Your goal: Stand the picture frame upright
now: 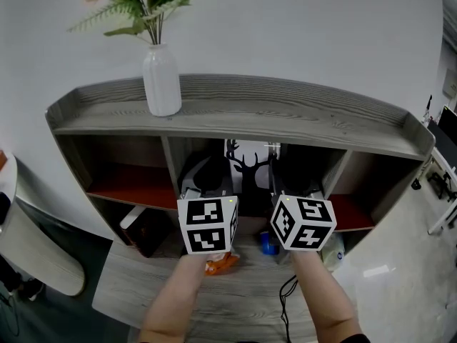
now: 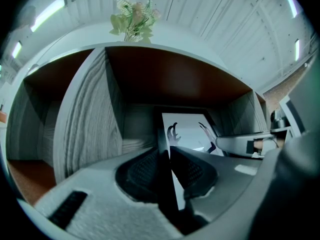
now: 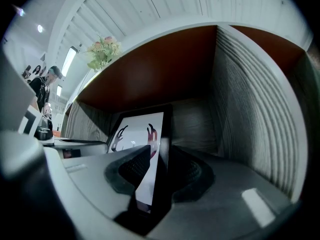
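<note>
The picture frame (image 1: 250, 164), black-edged with a deer-antler print, stands about upright in the middle compartment of the grey wooden shelf (image 1: 285, 109), its face towards me. My left gripper (image 1: 218, 181) is at its left edge; in the left gripper view the pads (image 2: 145, 171) press on the frame's black edge (image 2: 165, 149). My right gripper (image 1: 285, 181) is at the right edge. In the right gripper view the frame (image 3: 135, 131) runs between the jaws of that gripper (image 3: 160, 171), which stand a little apart from it.
A white vase (image 1: 162, 81) of flowers stands on the shelf top, left of centre. Wooden dividers close in the compartment on both sides. On the desk below lie an orange packet (image 1: 221, 263), a blue object (image 1: 268, 245) and a black cable (image 1: 289, 291). A person (image 3: 47, 84) stands far off.
</note>
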{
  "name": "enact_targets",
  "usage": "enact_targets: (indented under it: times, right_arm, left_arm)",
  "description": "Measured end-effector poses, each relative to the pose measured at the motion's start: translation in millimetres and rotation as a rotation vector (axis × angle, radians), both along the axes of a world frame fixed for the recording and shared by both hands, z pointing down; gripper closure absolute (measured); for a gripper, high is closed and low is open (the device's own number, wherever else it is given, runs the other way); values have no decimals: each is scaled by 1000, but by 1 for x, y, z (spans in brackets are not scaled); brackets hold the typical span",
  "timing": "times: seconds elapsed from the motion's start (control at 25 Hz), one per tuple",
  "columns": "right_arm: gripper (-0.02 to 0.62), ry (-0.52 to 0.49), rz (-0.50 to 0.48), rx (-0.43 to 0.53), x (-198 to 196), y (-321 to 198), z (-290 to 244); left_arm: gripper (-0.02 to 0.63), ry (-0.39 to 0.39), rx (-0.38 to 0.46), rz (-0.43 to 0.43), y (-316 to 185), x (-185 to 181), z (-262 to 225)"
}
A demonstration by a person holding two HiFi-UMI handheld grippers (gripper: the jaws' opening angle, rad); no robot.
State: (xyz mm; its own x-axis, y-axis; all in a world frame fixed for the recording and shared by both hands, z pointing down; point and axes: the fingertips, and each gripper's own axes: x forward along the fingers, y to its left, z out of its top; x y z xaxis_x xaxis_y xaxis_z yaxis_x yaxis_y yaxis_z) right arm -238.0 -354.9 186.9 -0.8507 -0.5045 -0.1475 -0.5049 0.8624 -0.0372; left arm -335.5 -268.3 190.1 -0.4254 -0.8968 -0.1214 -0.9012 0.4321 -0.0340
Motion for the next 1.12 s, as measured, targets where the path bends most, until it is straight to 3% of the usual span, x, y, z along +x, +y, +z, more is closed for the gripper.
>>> enact_targets:
  times: [0.64, 1.12]
  right_arm:
    - [480, -46, 11, 8, 23, 20, -4]
    - [511, -45, -22, 23, 37, 49, 8]
  left_arm:
    - [535, -2, -1, 9, 21, 11, 7]
    - [545, -19, 27, 112, 38, 44, 8]
